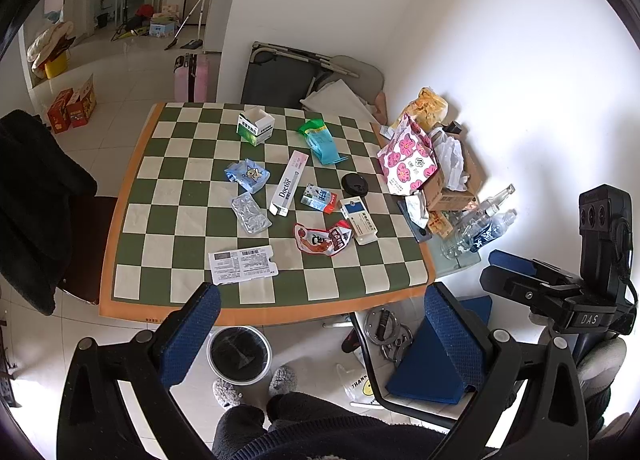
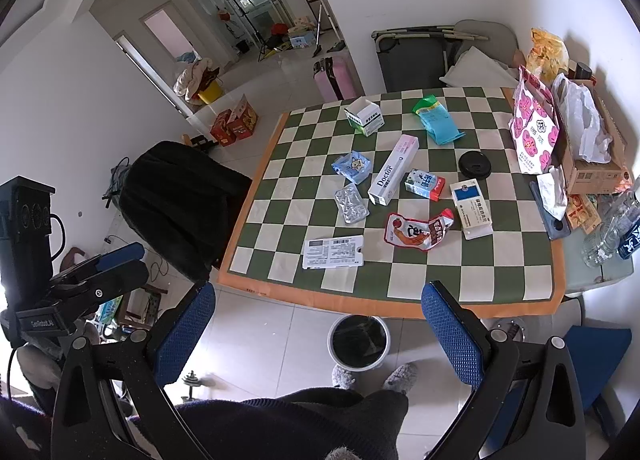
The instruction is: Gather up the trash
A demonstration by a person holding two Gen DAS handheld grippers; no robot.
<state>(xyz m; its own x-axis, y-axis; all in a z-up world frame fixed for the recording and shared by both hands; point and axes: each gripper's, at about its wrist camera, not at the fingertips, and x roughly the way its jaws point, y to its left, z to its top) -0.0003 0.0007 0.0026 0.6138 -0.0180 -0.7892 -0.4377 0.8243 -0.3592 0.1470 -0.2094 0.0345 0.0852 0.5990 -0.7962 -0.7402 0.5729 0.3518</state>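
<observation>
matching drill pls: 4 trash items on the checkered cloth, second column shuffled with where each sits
Items:
1. open green-and-white box
2. printed paper slip
3. black cup lid
4. "Doctor" toothpaste box

Places:
A. nearest the front edge of the checkered cloth
B. middle of the cloth, lying flat
C. far end of the cloth, standing with its top open
D. right side, near the pink-flowered bag

Pairs: 1-C, 2-A, 3-D, 4-B

Litter (image 1: pixel 322 242) on checkered table (image 1: pixel 160 196)
</observation>
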